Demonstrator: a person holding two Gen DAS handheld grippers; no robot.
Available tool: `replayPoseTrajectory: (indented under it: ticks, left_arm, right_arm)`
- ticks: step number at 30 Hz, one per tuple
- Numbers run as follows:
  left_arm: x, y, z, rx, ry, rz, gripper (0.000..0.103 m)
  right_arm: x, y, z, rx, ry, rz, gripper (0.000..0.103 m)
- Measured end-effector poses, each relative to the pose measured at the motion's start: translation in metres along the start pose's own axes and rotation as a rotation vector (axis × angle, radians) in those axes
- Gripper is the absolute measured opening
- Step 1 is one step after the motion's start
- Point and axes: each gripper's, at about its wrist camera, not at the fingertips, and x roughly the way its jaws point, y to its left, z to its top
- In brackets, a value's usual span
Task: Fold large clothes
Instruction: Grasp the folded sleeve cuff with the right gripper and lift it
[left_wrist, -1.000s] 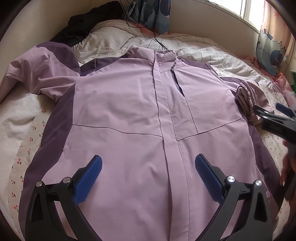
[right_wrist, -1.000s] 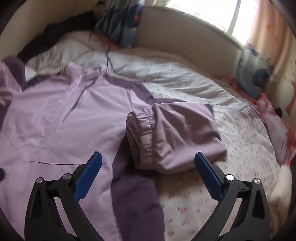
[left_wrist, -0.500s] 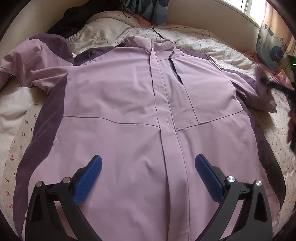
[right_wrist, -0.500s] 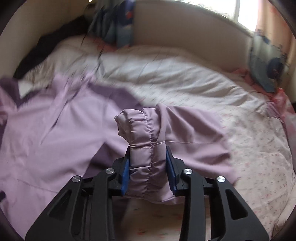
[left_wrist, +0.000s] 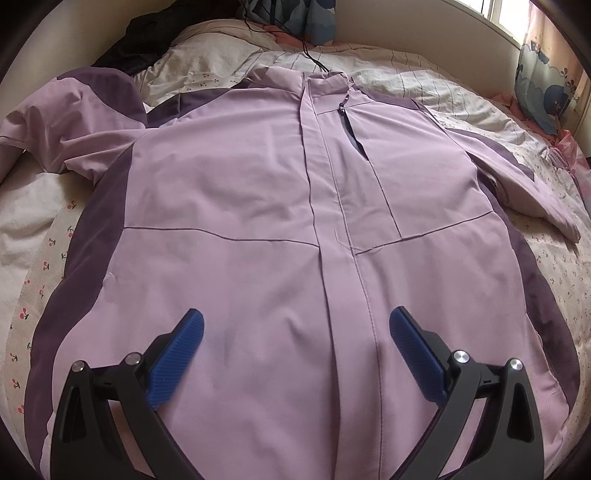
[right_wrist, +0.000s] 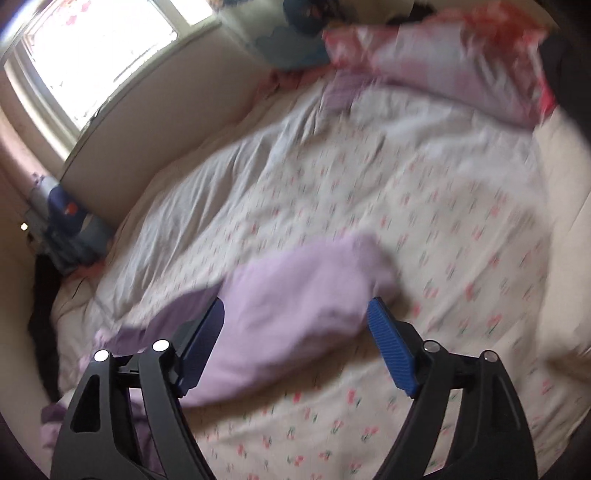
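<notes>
Right tongs just opening, tilted over sleeve.

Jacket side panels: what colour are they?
Dark purple side panels, clearest in the left wrist view.

lilac and dark purple zip-front jacket: 1
jacket sleeves: 2, one bunched at the left, one laid out flat at the right
black two-finger grippers with blue ribbed pads: 2, left gripper, right gripper
blue pads per gripper: 2
blue and white cartoon-print cushions: 2
white bedsheet with small red cherry print: 1
dark heap of clothing: 1
thin black cable: 1
window: 1
</notes>
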Motion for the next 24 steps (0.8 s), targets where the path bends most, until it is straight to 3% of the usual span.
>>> replayPoseTrajectory:
  ticks: [4,8,9,11,13,18,21,22,24]
  left_arm:
    - [0.001,-0.003,-0.001,0.007,0.0,0.009,0.097]
    - [0.001,-0.003,-0.001,0.009,-0.002,0.008,0.097]
    - [0.002,-0.003,-0.001,0.01,-0.002,0.008,0.097]
    - [0.002,-0.004,-0.001,0.014,0.002,0.01,0.097]
    - [0.003,-0.005,-0.001,0.017,0.004,0.013,0.097]
    - [0.001,-0.006,-0.002,0.025,0.009,-0.006,0.097]
    - [0.0,-0.004,-0.002,0.001,0.026,-0.067,0.097]
    - [0.001,-0.004,-0.003,-0.004,0.033,-0.081,0.097]
    - [0.005,-0.006,-0.004,-0.004,0.044,-0.091,0.097]
  right_arm:
    - [0.06,-0.012,-0.033,0.127,0.108,0.099,0.077]
    - [0.103,-0.021,-0.034,0.214,0.069,0.108,0.075]
    - [0.108,-0.022,-0.028,0.217,0.035,0.114,0.07]
    - [0.11,-0.018,-0.02,0.228,-0.016,0.109,0.02]
    - [0.092,-0.011,-0.01,0.221,-0.097,0.152,0.013]
    - [0.004,0.014,0.008,0.086,-0.244,0.233,0.008]
    - [-0.025,0.001,0.013,0.034,-0.294,0.153,0.008]
    - [-0.017,-0.014,0.014,0.063,-0.264,0.11,0.009]
    - [0.025,-0.053,0.012,0.132,-0.077,0.005,0.012]
